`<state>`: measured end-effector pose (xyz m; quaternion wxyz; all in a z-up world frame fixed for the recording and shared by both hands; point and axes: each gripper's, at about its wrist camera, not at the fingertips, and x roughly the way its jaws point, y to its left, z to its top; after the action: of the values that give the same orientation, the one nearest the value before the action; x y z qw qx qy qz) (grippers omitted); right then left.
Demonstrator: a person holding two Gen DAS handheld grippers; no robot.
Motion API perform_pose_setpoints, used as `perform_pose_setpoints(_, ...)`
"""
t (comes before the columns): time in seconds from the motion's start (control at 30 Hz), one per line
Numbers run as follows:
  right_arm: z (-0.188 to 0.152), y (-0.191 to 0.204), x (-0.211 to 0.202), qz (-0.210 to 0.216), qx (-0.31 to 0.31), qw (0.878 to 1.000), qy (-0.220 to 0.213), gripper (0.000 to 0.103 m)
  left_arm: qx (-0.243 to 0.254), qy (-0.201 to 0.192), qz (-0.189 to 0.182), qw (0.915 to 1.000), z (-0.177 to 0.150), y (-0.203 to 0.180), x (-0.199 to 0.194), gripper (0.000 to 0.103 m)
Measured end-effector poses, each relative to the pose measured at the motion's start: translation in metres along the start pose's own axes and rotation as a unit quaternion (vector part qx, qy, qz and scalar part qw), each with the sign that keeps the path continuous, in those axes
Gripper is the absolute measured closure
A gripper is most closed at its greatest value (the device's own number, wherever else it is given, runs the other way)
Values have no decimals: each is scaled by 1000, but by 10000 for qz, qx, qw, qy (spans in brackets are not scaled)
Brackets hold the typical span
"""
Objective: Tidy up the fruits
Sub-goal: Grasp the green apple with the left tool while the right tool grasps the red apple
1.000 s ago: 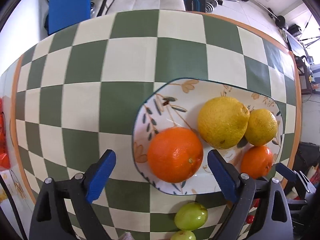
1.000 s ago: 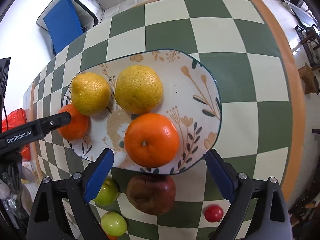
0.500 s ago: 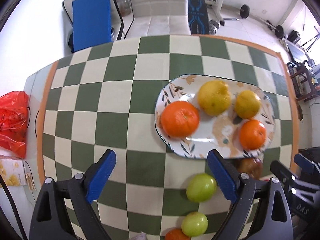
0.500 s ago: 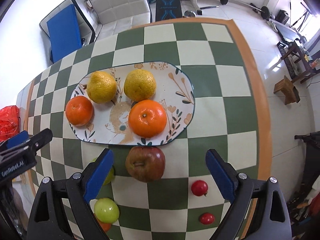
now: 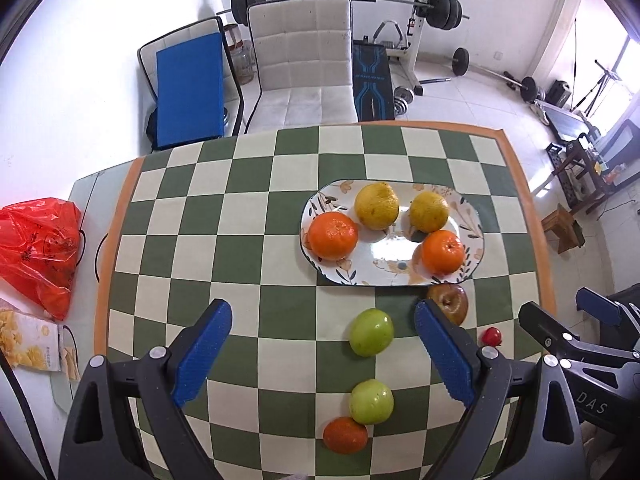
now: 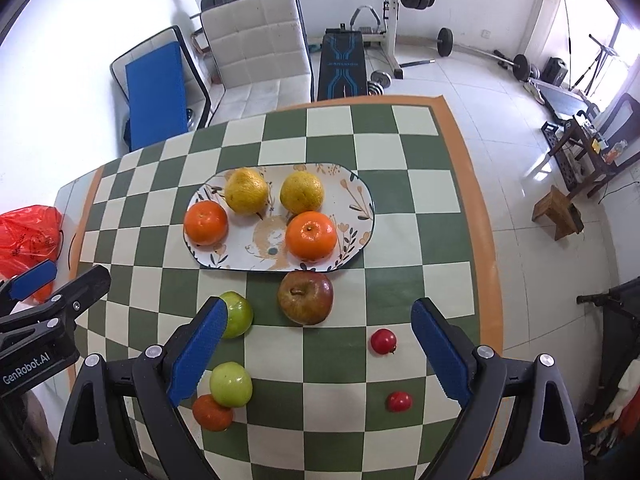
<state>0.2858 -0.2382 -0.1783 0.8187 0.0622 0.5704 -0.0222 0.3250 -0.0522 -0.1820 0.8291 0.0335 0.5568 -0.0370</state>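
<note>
One apple (image 5: 450, 301) half behind left claw (image 5: 322, 352).

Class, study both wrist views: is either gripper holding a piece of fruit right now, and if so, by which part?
Nothing is held. The left gripper and right gripper both stand open and empty above the table; the fruit lies on the plate or the tablecloth.

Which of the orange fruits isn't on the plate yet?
The small orange at the near table edge, touching a green apple. The other two oranges lie on the plate.
</note>
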Motion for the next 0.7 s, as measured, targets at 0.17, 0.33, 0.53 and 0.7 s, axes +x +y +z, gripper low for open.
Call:
perform_pose_setpoints(0.17, -7, 2, -32, 32, -31, 9997, -230, 8, 39, -244, -21, 9997, -5, 1, -27, 9)
perform_pose_setpoints(0.33, -10, 7, -56, 27, -83, 9991, -417, 8, 2, -352, -121, 9993, -7, 4, -44, 9)
perform_pose_setpoints(0.53, -9, 10, -64, 113, -41, 9988, -481, 8, -27, -333, -177, 9993, -11, 3, -46, 9)
perform_pose_setpoints(0.7, -3, 6, -46, 226, 68, 9993, -275, 8, -51, -201, -138, 9997, -9, 2, -34, 8)
